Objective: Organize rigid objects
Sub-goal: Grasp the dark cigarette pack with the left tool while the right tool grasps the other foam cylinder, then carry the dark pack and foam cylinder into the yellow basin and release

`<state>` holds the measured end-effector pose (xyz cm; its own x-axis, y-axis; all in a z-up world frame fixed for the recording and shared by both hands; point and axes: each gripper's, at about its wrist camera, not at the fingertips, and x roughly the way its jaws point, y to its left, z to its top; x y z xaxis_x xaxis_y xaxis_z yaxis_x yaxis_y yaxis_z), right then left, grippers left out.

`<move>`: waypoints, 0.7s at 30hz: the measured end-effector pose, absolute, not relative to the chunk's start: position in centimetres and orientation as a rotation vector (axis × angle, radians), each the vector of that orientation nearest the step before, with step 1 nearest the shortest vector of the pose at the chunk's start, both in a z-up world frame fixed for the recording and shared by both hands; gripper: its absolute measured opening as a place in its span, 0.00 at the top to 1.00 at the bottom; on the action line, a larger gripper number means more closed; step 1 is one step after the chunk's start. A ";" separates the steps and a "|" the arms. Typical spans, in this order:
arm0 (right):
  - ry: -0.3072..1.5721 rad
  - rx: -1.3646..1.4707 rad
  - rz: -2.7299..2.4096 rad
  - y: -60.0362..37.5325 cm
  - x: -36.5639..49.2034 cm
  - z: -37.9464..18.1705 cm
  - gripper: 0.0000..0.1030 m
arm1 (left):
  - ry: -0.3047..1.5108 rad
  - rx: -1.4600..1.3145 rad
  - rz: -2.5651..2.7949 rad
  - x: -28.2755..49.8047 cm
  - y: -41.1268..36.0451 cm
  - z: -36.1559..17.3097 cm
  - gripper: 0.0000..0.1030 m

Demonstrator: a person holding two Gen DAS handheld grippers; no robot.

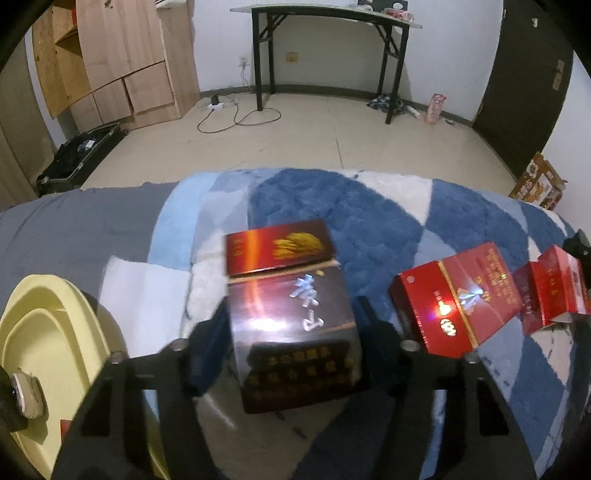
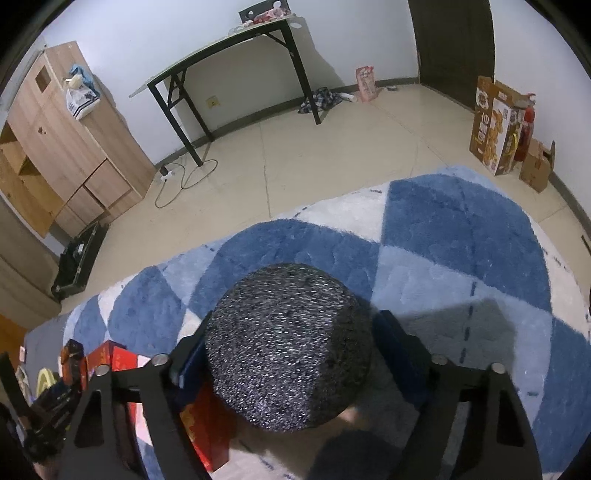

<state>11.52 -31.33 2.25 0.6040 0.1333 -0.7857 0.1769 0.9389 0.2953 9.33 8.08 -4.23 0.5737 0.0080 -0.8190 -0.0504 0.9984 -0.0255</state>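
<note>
Where the left gripper (image 1: 291,354) reaches over the blanket (image 1: 332,199), its two black fingers (image 1: 207,354) are pinched on the sides of a dark brown box (image 1: 291,332) with silver lettering, whose lid is tipped open at the far end. Just right of that box lies a red box (image 1: 458,299), and farther right a second red box (image 1: 550,288), the two close together; whether they touch is hard to tell at that blurred edge. At the near left sits a pale yellow tray (image 1: 48,332).

The right gripper (image 2: 291,354) is clamped on a round, dark speckled ball (image 2: 288,347), one finger pressed to each side. It is over the same blue-and-white blanket, with the red boxes low at the left of that view. Beyond the blanket are a tiled floor (image 1: 332,125), a black-legged table (image 1: 325,22) against the far wall and a wooden cabinet (image 1: 122,62) at the left.
</note>
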 end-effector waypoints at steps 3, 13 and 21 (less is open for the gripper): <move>0.903 0.389 -0.024 -31.7 11.5 2.0 0.27 | 0.952 -0.074 0.028 9.2 8.5 -4.1 0.43; 0.836 0.429 -0.030 -33.2 10.3 2.8 0.28 | 0.862 -0.117 0.000 7.2 9.9 -1.1 0.44; 0.657 0.405 0.081 -33.0 6.4 8.5 0.28 | 0.693 -0.167 0.230 1.1 18.2 4.7 0.44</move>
<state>6.42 -33.05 8.53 0.7917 0.1996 -0.5774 0.0537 0.9188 0.3911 1.13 18.24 4.69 0.7457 0.1539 -0.6482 -0.2642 0.9615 -0.0756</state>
